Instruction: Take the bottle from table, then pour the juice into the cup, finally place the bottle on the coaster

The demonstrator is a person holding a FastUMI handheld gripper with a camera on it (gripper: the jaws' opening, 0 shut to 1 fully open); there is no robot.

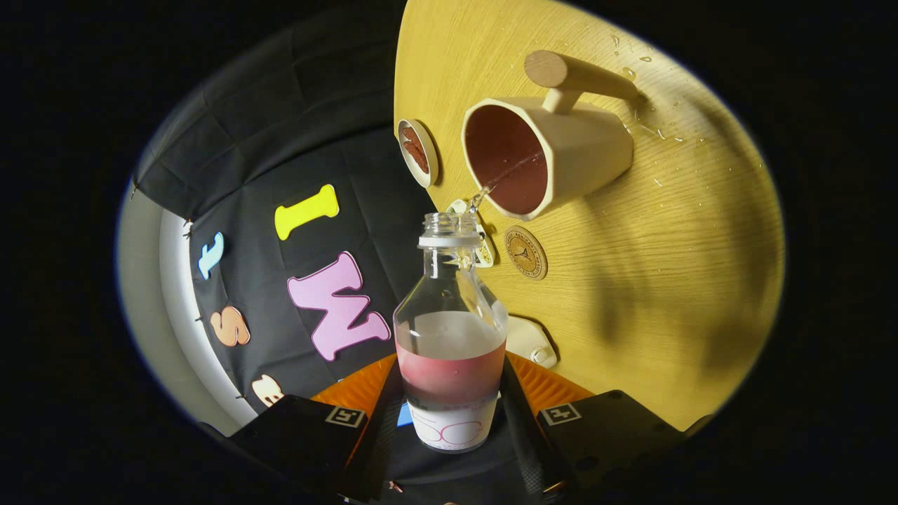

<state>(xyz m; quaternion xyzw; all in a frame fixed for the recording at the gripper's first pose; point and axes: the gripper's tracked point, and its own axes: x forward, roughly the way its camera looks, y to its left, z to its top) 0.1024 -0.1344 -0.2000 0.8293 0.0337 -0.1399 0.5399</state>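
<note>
Gripper view, item one: bottle [450, 337], clear plastic, cap off, held between your jaws, which are clamped on its lower body at the label band, one finger on each side. It is tipped toward the cup [554, 151], its open mouth just short of the rim, and a thin stream [491, 184] runs from the neck into the cup's dark interior. Contents: clear liquid, roughly half full, so judge it moderately light and lightening as it empties. The wall looks thin and likely to flex; squeeze firmly but no harder than you must, and keep hold low on the straight body, not the tapered shoulder. Droplets [649, 130] dot the table [666, 280] beyond the cup, so expect slippery surfaces. Item two: round coaster [525, 252], lying on the table between bottle mouth and cup, bare.
</note>
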